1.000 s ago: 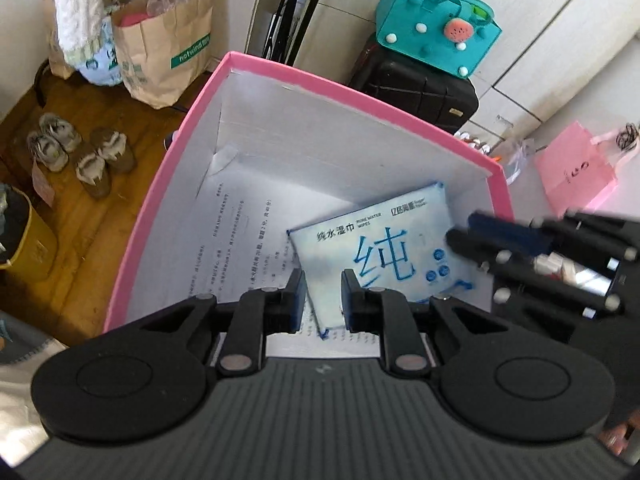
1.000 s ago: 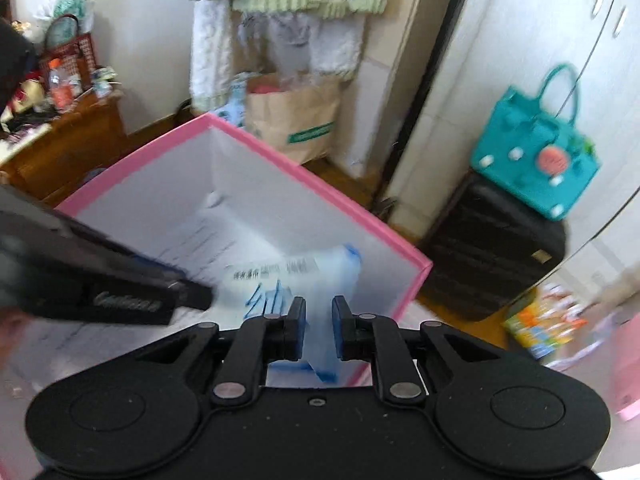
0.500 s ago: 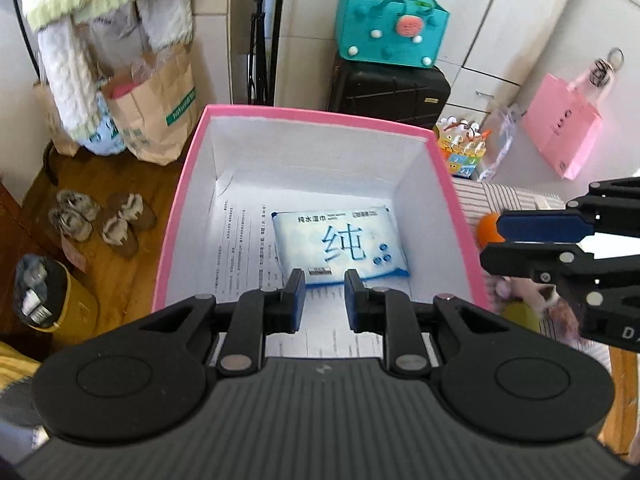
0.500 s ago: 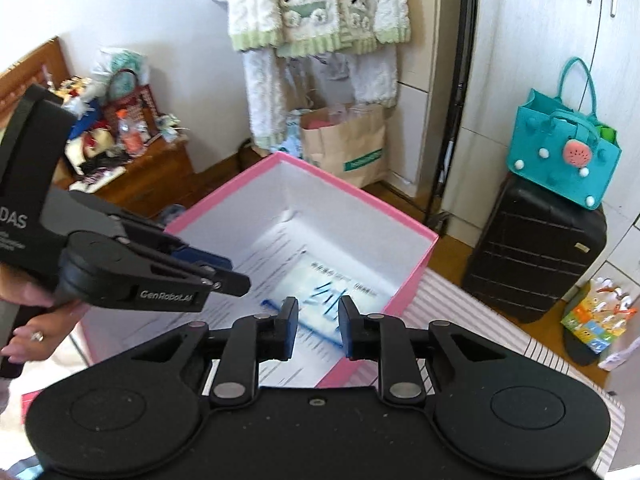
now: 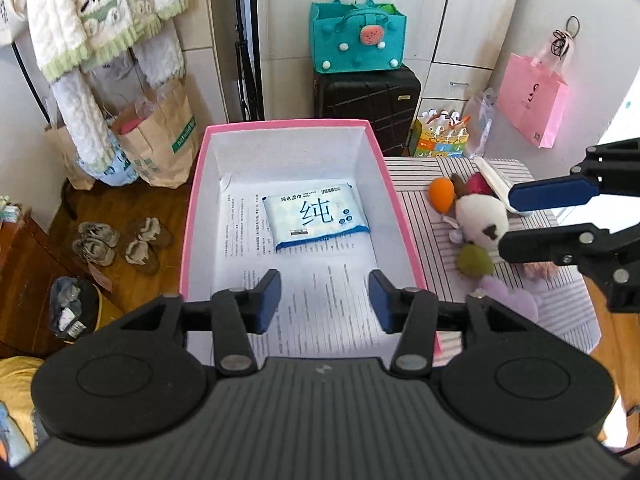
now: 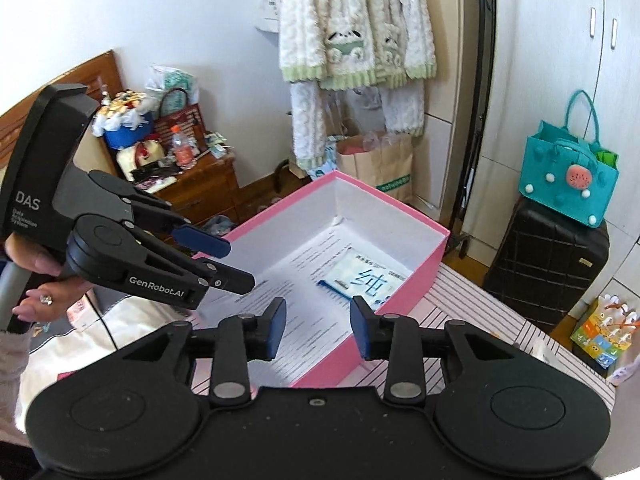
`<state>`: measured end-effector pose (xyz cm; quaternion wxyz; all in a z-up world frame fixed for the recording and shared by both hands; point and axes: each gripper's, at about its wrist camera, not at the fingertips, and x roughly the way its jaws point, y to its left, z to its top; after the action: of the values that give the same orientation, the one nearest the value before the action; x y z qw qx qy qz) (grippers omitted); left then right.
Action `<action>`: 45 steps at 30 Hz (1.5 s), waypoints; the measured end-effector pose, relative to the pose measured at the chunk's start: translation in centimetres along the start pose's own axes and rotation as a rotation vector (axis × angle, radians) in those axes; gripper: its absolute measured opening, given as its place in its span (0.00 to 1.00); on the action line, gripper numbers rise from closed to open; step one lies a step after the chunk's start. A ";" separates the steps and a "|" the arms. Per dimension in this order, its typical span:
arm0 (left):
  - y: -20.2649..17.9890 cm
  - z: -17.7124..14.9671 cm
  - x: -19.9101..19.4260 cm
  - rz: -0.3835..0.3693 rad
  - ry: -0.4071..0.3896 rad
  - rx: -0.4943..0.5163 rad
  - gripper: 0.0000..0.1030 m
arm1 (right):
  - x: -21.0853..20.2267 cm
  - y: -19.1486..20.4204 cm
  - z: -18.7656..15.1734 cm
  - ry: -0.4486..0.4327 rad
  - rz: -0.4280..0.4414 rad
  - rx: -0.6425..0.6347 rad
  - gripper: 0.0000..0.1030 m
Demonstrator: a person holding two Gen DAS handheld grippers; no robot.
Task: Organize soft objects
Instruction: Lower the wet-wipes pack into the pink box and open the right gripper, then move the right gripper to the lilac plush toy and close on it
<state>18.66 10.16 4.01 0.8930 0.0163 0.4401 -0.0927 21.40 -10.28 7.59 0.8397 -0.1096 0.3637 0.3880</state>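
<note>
While the wipes pack [image 5: 316,218] is lying flat on the printed sheet [image 5: 320,280] at the bottom of the pink box [image 5: 188,216], its pale blue wrapper is showing a large blue character and a dark blue lower edge. You are holding your left tool [image 5: 324,300] above the box's near end, its jaws having just been opening, spread with nothing between them. Your right tool [image 6: 318,326], also just been opening, is hanging empty over the box's corner. Plush toys [image 5: 476,216] are sitting in a heap on the striped table [image 5: 416,200] just beside the box.
</note>
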 end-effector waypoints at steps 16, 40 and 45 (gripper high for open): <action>-4.1 -4.3 -4.9 -0.006 -0.024 0.126 0.70 | -7.0 2.4 -5.3 -0.067 0.024 -0.044 0.58; -12.6 -9.5 0.6 -0.195 0.089 0.282 0.82 | -8.0 -2.9 -18.9 0.003 -0.053 0.118 0.69; -14.4 -9.4 3.1 -0.232 0.071 0.285 0.83 | -5.9 -5.1 -22.0 -0.003 -0.054 0.172 0.70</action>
<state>10.52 -3.37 -3.45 0.8488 0.0951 0.4527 -0.2558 10.98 -27.32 -4.43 0.8567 -0.0460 0.3913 0.3328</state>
